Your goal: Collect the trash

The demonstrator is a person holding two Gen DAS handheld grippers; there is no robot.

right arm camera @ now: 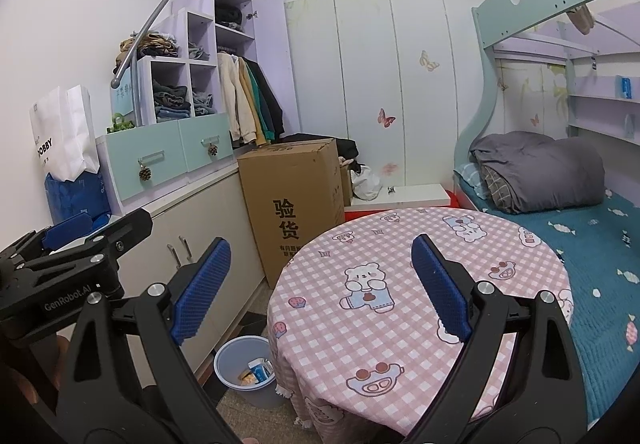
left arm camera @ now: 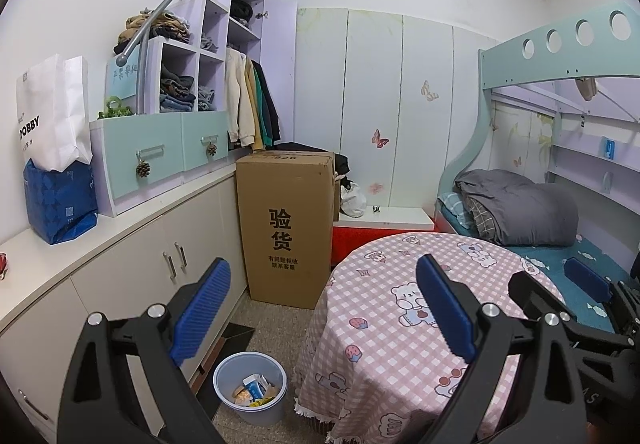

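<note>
Left black hand-held gripper with blue ribbed pads (left arm camera: 324,314): jaws spread wide, nothing between, held level, pointing forward. Right black hand-held gripper with blue ribbed pads (right arm camera: 320,290): jaws likewise wide apart, empty. Both side by side, near each other, not touching.

Bright even indoor light, soft faint shadows, no glare, sharp focus throughout, strong fisheye bending, black vignette at frame corners.

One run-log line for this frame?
left gripper: open, empty | right gripper: open, empty | bin: on floor beside table, holds trash | tabletop: no trash visible
</note>
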